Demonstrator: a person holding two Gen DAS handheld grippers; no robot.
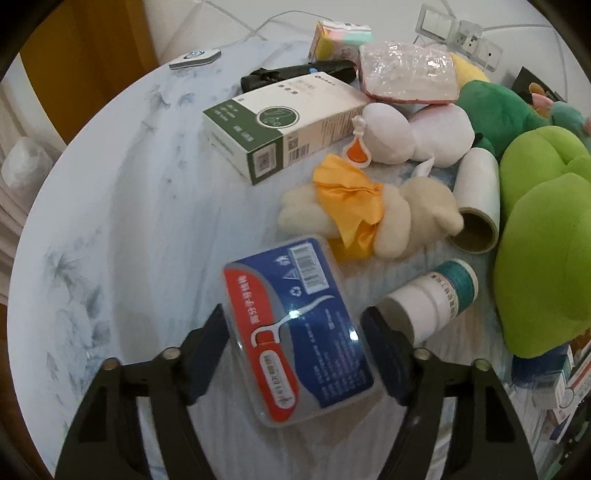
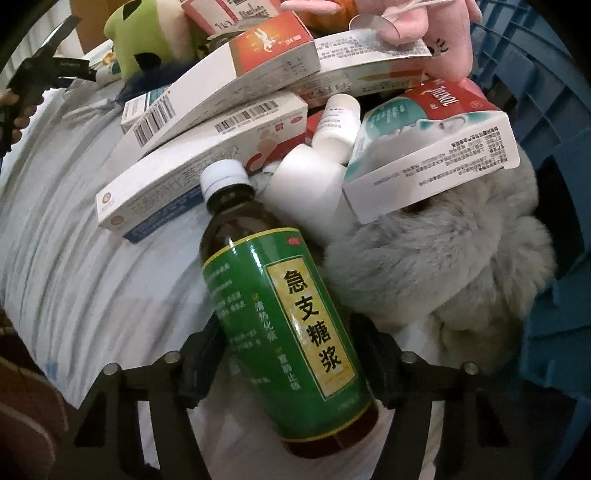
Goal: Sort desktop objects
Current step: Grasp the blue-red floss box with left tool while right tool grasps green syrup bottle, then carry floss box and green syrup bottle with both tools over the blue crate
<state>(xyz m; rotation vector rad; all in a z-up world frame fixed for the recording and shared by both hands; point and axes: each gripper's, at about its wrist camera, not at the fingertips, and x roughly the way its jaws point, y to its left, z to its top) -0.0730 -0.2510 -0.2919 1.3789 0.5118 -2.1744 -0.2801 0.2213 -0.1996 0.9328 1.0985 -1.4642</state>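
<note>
In the left wrist view my left gripper (image 1: 295, 350) is shut on a clear plastic floss-pick box (image 1: 295, 328) with a blue and red label, held just above the pale tablecloth (image 1: 122, 206). In the right wrist view my right gripper (image 2: 288, 362) is shut on a brown syrup bottle (image 2: 277, 310) with a green label and white cap, its cap pointing at a pile of medicine boxes (image 2: 221, 122). White pill bottles (image 2: 306, 184) lie just beyond the syrup bottle.
Left view: a green-and-white box (image 1: 280, 125), a cream plush with orange cloth (image 1: 369, 206), a white-teal bottle (image 1: 432, 299), a paper roll (image 1: 476, 199), green plush toys (image 1: 543, 236). Right view: a grey furry plush (image 2: 443, 266), a blue crate (image 2: 546, 110), a pink plush (image 2: 436, 29).
</note>
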